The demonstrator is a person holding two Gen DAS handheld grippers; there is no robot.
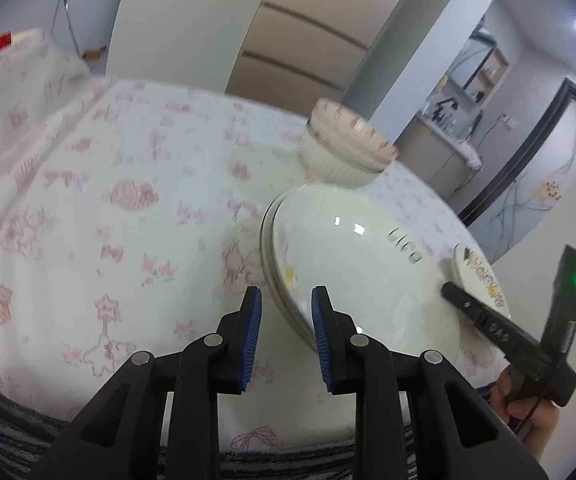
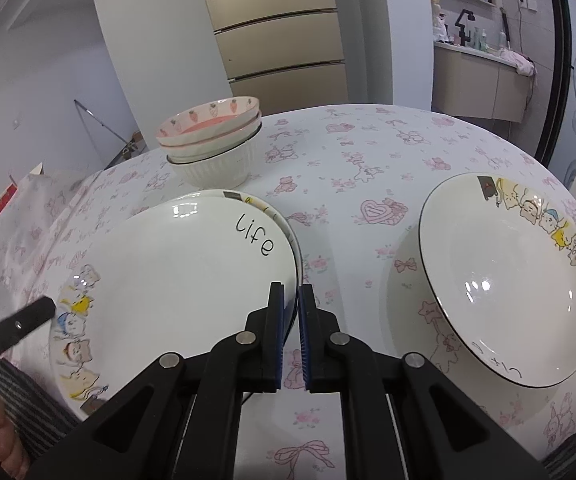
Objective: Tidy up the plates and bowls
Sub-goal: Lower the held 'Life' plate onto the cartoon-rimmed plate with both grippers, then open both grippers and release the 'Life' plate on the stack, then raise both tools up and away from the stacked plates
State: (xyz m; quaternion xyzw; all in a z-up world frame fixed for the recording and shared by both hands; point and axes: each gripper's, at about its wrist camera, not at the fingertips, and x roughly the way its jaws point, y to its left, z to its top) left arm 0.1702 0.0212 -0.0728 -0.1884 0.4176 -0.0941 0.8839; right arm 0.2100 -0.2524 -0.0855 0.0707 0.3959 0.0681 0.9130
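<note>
A white deep plate (image 1: 359, 264) (image 2: 176, 280) with "life" and cartoon figures on it lies on a second plate (image 2: 256, 205), tilted over the flowered table. My left gripper (image 1: 286, 292) is closed around its left rim, which runs between the blue pads close to the right one. One left finger (image 2: 28, 318) shows at that edge in the right wrist view. On the opposite rim my right gripper (image 2: 291, 286) is shut, and its dark finger (image 1: 471, 308) shows there. Another cartoon plate (image 2: 507, 280) (image 1: 479, 276) lies flat to the right.
A stack of strawberry-print bowls in a ribbed white bowl (image 2: 212, 140) (image 1: 347, 148) stands behind the plates. The round table's far edge (image 2: 407, 106) faces a cabinet and a washbasin counter. A person's hands (image 1: 527, 412) (image 2: 4, 432) hold the grippers near the front.
</note>
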